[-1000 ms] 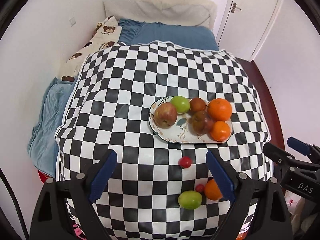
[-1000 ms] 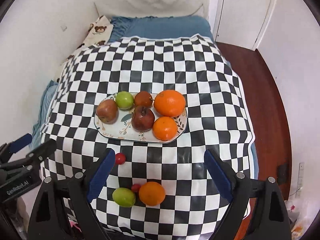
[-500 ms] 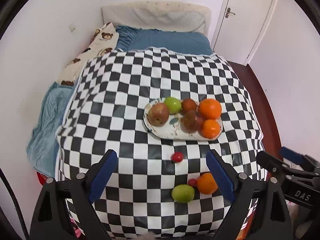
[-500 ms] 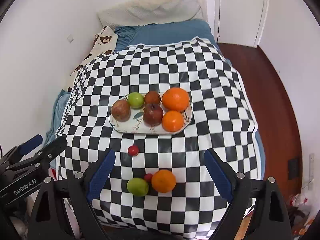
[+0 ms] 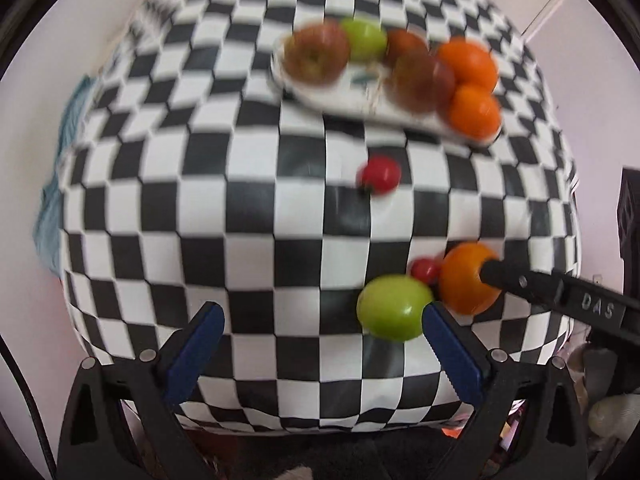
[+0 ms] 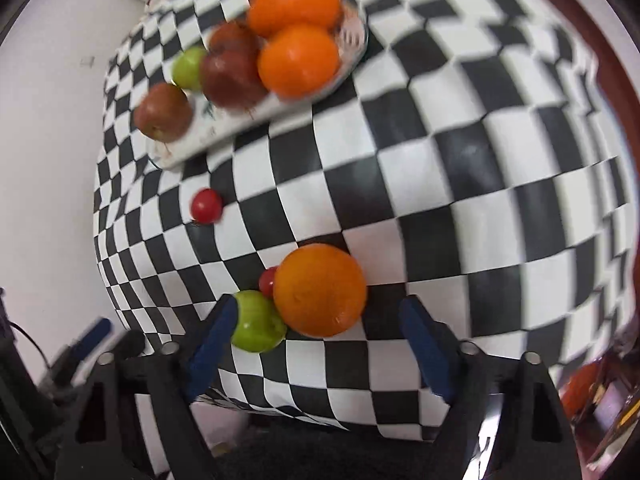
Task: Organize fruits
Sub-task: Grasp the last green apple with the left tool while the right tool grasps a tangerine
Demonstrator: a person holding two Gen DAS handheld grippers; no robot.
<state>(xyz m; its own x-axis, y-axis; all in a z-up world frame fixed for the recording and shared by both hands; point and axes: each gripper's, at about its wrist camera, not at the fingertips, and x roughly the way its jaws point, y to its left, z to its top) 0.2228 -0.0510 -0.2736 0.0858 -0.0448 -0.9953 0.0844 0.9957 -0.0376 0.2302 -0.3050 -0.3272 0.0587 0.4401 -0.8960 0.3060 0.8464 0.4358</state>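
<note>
Both grippers gape wide; right gripper (image 6: 316,320) straddles orange (image 6: 320,290).

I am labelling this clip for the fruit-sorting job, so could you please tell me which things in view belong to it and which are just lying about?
Belong to the job:
- plate holding fruit
- loose orange
- loose green apple
- two small red fruits
- right gripper, open around the orange
- left gripper, open

Just lying about:
- checkered cloth
- blue bedding
</note>
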